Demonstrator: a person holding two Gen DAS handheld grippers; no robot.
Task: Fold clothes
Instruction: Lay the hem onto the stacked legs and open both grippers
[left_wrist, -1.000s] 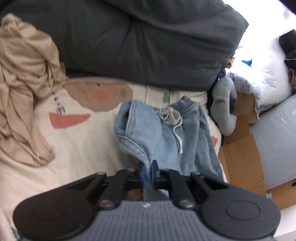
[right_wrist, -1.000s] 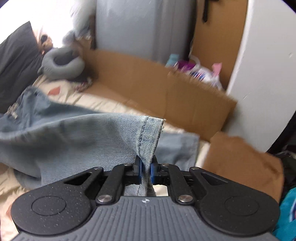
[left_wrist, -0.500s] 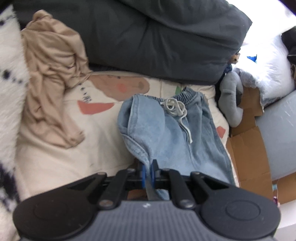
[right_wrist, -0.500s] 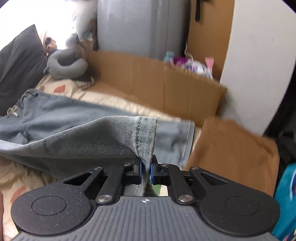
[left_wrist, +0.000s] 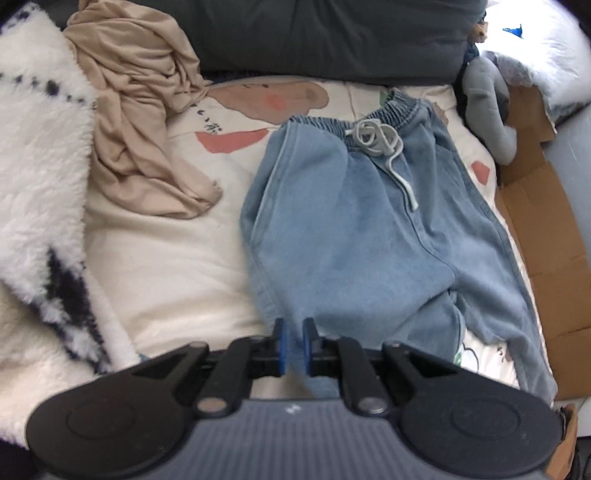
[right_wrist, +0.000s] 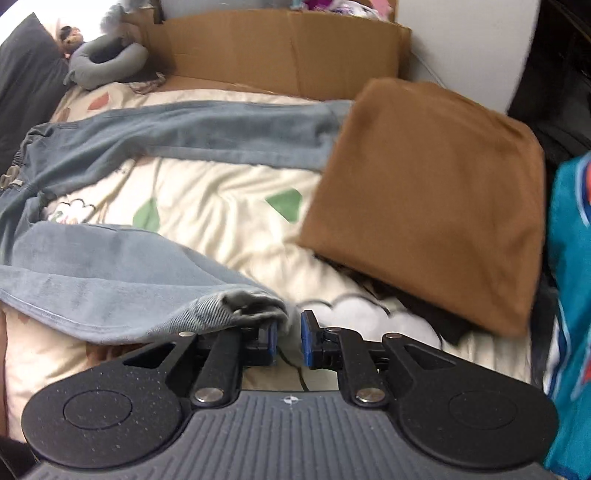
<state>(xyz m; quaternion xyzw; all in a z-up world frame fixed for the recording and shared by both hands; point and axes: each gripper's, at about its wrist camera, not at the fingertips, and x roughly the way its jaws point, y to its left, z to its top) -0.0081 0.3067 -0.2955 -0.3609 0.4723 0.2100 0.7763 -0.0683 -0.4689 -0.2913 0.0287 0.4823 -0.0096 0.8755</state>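
Jeans laid out flat, both grippers letting go

Jeans (left_wrist: 354, 229) lie spread on the cream quilt (left_wrist: 166, 266), waistband and drawstring (left_wrist: 380, 140) toward the dark pillow (left_wrist: 314, 33), legs running back toward us. One leg hem (right_wrist: 240, 306) sits right against the left finger of our right gripper (right_wrist: 288, 334); the other leg stretches along the far side of the jeans, by the cardboard (right_wrist: 277, 48).

Both tools have just been opening. Our left gripper (left_wrist: 293, 341) stands a little apart with denim in the gap, though the pads no longer seem to pinch it. The right one is released too, the hem slipped out beside it and nothing between the pads.

To do this step well, we judge that we should lift both grippers straight away from the jeans so the cloth is not dragged, then check that the near leg lies smooth; its hem is bunched and may want a tug flat before we fold one leg over the other.

Around the jeans: a crumpled beige garment (left_wrist: 144, 122) near the waistband side, a fluffy white blanket (left_wrist: 40, 166) beyond it, a grey neck pillow (right_wrist: 107, 62) by the waistband corner. A folded brown garment (right_wrist: 432, 199) overlaps the far leg's end, and we think it may hinder the fold. A teal cloth (right_wrist: 569, 295) hangs beyond that.
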